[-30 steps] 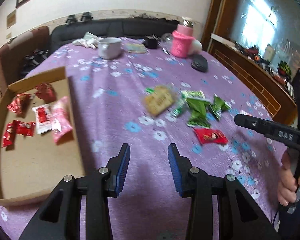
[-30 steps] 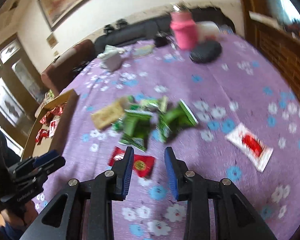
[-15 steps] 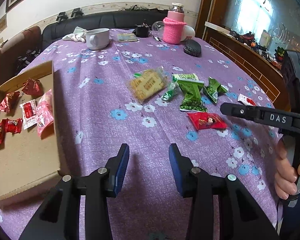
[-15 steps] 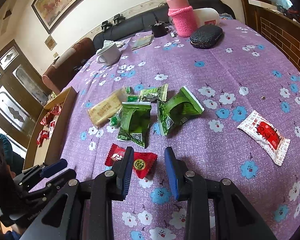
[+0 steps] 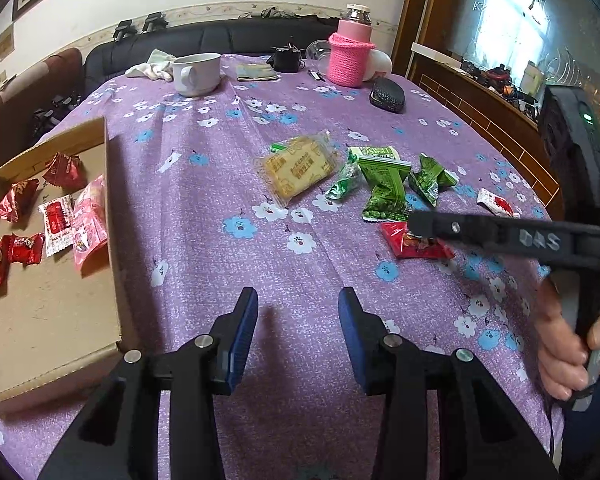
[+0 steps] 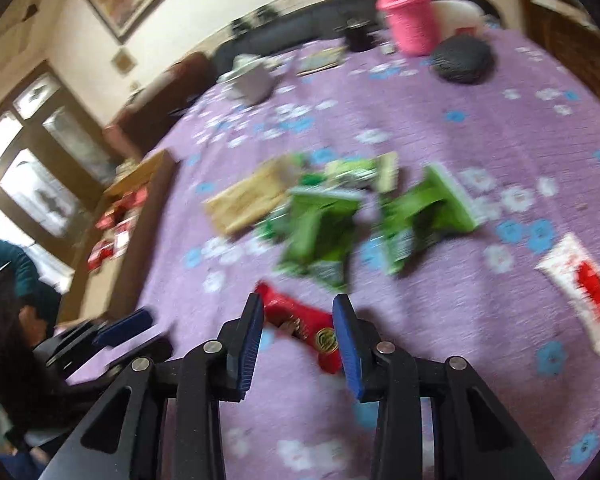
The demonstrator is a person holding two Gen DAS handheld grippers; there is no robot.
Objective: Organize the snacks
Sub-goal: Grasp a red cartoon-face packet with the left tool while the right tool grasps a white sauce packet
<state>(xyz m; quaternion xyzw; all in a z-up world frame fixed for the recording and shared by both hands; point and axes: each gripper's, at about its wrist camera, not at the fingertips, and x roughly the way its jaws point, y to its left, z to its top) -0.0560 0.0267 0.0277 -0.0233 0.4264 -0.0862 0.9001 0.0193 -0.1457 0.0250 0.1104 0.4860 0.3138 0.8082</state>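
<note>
A red snack packet (image 6: 304, 326) lies on the purple tablecloth between the open jaws of my right gripper (image 6: 298, 312); it also shows in the left wrist view (image 5: 414, 244), partly under that gripper (image 5: 416, 224). Green packets (image 5: 384, 190) and a yellow cracker pack (image 5: 296, 170) lie mid-table. A white-and-red packet (image 6: 580, 280) lies at the right. A cardboard box (image 5: 48, 320) at the left holds several red and pink snacks (image 5: 60, 216). My left gripper (image 5: 298, 300) is open and empty over bare cloth.
At the far end stand a white mug (image 5: 196, 74), a pink knitted flask (image 5: 352, 60), a black case (image 5: 386, 96) and a small booklet (image 5: 256, 72). A wooden cabinet (image 5: 480, 104) runs along the right; a sofa stands behind the table.
My right gripper has moved forward and down so its open jaws now straddle the red packet. The left gripper has stayed roughly in place, still open.
</note>
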